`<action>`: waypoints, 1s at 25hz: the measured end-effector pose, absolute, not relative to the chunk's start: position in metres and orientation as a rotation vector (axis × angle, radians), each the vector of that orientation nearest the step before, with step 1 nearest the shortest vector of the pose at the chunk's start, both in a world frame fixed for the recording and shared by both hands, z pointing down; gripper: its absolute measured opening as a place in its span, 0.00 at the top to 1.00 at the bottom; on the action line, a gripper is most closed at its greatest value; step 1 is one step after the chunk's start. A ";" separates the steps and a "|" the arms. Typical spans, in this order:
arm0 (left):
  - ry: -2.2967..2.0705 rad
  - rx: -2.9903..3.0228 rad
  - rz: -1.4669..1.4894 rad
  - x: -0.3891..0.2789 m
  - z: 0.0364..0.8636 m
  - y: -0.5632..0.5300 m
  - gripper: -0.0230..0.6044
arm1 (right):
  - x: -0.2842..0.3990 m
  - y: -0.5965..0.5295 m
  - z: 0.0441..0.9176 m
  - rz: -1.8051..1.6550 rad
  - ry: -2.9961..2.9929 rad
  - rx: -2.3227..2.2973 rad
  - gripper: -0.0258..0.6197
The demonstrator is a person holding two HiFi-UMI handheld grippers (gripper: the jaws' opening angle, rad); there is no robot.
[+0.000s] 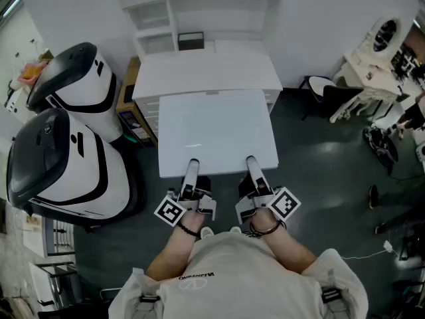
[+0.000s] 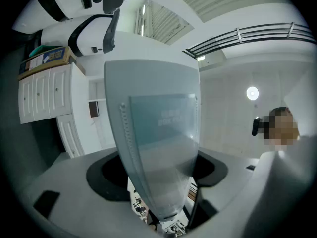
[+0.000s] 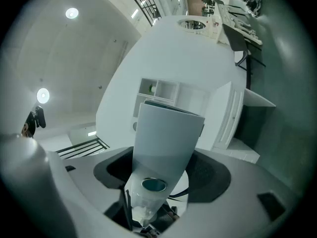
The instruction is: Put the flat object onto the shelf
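Head view: the flat panel point(image 1: 216, 135) hangs in the air directly in front of the white shelf unit point(image 1: 219, 68), its far edge overlapping the unit's lower front and its near edge towards the person. The left tongs point(image 1: 192, 170) and the right tongs point(image 1: 253, 166) are both clamped on that near edge, side by side. Each gripper view shows the panel running out from between jaws set fairly wide.

Hazards from this position:

- Slip. The panel is held along one edge only, so its full span levers against the pads. A quick lift or tilt could pull it out of one grip.
- Twist. If one tongs rises faster than the other, the panel will rack and may work loose.
- Collision. The far edge is the part nearest the shelf unit. Pushed forward too low, it would probably strike the front of the unit instead of clearing it.
- Obstruction. A small dark box point(image 1: 190, 41) sits on the shelf unit. A panel slid in at that level could push against it.
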State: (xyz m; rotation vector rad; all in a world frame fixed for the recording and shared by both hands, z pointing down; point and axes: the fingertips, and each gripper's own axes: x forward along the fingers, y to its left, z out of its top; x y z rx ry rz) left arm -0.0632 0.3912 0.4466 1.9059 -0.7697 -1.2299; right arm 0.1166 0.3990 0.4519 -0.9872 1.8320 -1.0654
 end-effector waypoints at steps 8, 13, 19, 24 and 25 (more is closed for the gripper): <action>-0.776 1.901 -1.221 -0.070 0.448 0.391 0.42 | 0.110 0.398 0.453 -1.075 1.826 -0.995 0.44; -0.770 1.893 -1.225 -0.088 0.450 0.388 0.42 | 0.091 0.396 0.453 -1.074 1.842 -1.000 0.44; -0.767 1.905 -1.208 -0.076 0.448 0.390 0.42 | 0.103 0.397 0.450 -1.064 1.850 -1.004 0.44; -0.765 1.898 -1.217 -0.116 0.455 0.372 0.42 | 0.063 0.379 0.456 -1.068 1.853 -1.012 0.44; -0.764 1.898 -1.219 -0.119 0.454 0.366 0.42 | 0.061 0.374 0.456 -1.068 1.855 -1.014 0.44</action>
